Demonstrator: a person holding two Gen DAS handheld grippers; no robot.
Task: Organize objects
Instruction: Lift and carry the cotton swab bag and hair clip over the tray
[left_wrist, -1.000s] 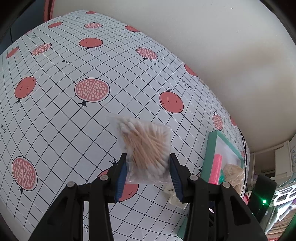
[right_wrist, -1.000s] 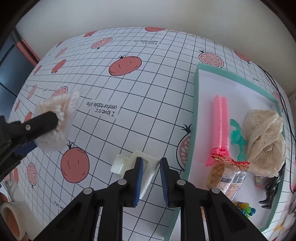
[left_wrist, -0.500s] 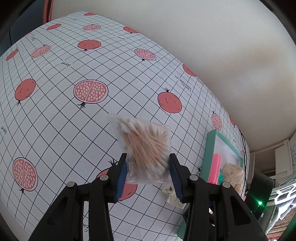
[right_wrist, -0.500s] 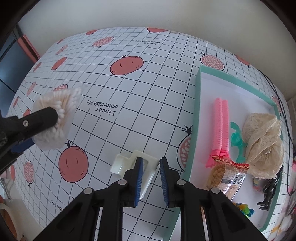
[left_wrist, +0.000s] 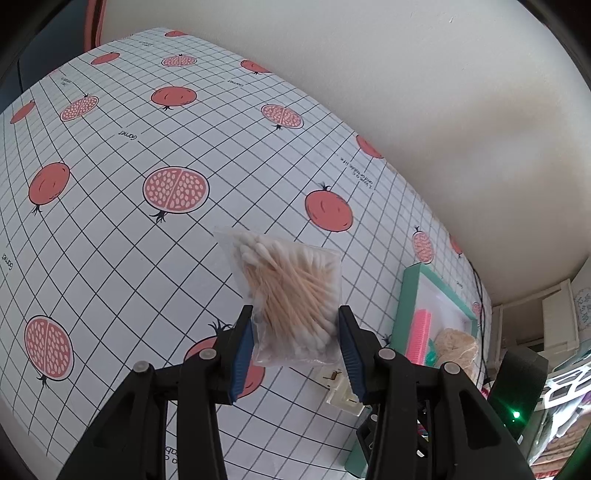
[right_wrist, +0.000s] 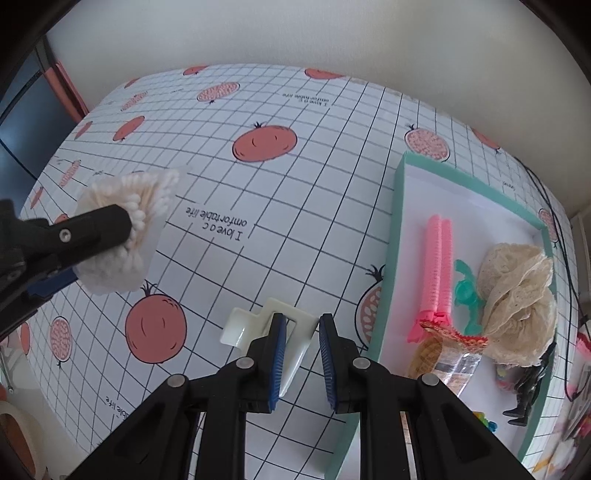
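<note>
My left tongs (left_wrist: 295, 349) grip the swab bag (left_wrist: 291, 295); the tray (left_wrist: 408, 295) lies to their right. My right tongs (right_wrist: 301, 360), parted, straddle a white clip (right_wrist: 271, 326).

A clear bag of cotton swabs (left_wrist: 291, 299) with wooden sticks is pinched between two blue pads, lifted off the table. A white plastic clip (right_wrist: 271, 326) lies flat on the table beside a green-rimmed tray (right_wrist: 397, 229) that holds a pink comb (right_wrist: 437, 266), cream lace (right_wrist: 517, 299) and small toys.

A home: pomegranate-print tablecloth (left_wrist: 155, 229), tray (right_wrist: 400, 236) of household oddments.
</note>
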